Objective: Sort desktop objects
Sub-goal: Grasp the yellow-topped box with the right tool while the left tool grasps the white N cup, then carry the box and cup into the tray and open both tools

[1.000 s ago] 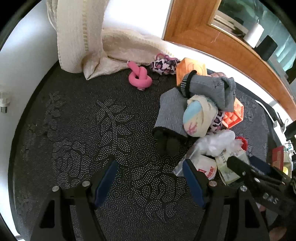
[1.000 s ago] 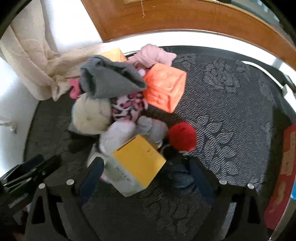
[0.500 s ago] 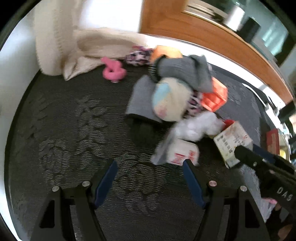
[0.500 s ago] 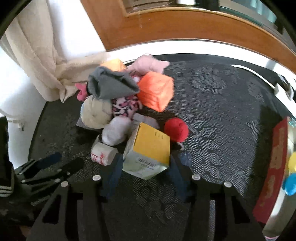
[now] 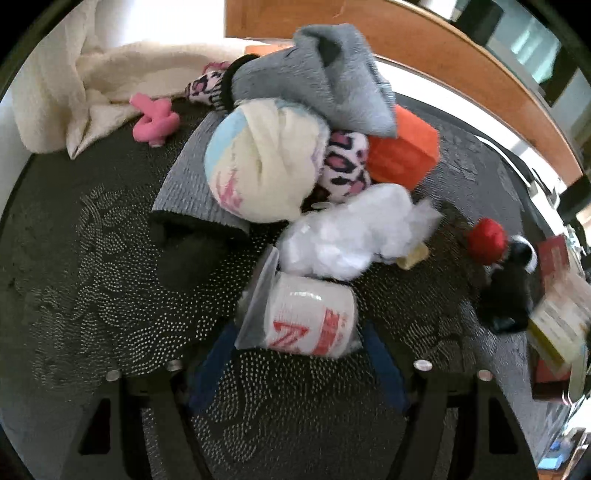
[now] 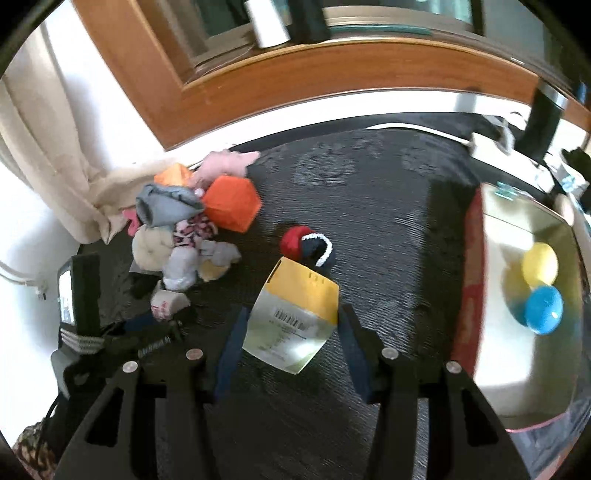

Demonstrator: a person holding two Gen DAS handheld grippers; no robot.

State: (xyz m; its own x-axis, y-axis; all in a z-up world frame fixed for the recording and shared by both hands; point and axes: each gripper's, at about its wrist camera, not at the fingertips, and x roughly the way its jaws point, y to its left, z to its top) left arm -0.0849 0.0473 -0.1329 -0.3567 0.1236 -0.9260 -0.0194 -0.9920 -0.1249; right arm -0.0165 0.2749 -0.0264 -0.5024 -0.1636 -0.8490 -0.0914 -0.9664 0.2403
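Right tongs (image 6: pixel 291 325) gripping yellow box (image 6: pixel 295 314), lifted

Dark floral-patterned tabletop (image 6: pixel 369 192), wooden window frame (image 6: pixel 332 74) behind, cream curtain (image 6: pixel 40 155) at left, white wall (image 5: pixel 166 22), daylight

Our left gripper (image 5: pixel 295 349) points steeply down, and its jaws have just been closing: the blue-padded fingers (image 5: pixel 384 363) now sit against either side of the white roll in its clear bag (image 5: pixel 308 319). Our right gripper (image 6: pixel 291 332) also tilts down, its fingers (image 6: pixel 352 343) pressed against both edges of the yellow-and-white box (image 6: pixel 295 317), which it holds clear of the counter (image 6: pixel 369 206); its jaws closed within the last second. In the right wrist view our left gripper shows low at the left edge.
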